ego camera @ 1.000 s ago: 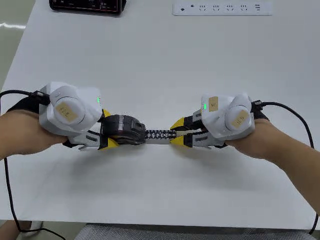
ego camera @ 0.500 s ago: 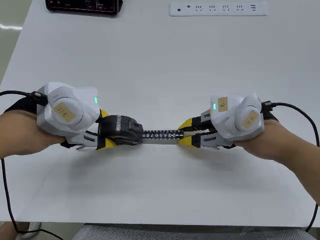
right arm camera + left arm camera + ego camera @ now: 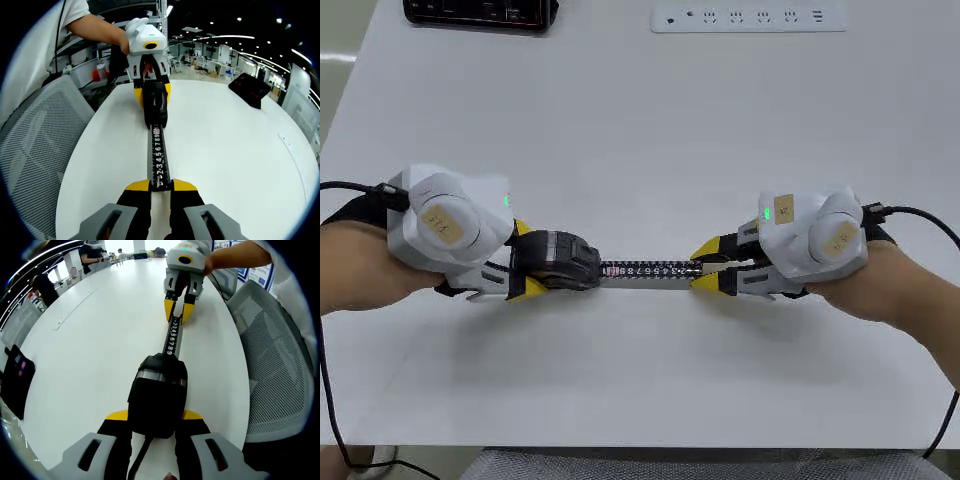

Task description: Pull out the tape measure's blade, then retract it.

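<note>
Two tongs share one tape measure, low on the white desk. Your left tongs, at 9 o'clock in the head view, are clenched around its black case. Your right tongs, at 3 o'clock, pinch the tip of the blade, which is drawn out straight between the two, numerals up. Toward 12 o'clock, a white power strip and a dark device lie at the desk's far edge.

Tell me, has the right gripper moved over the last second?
Yes. Against the power strip, the right gripper has shifted rightward, away from the tape measure's case, drawing out more blade.
</note>
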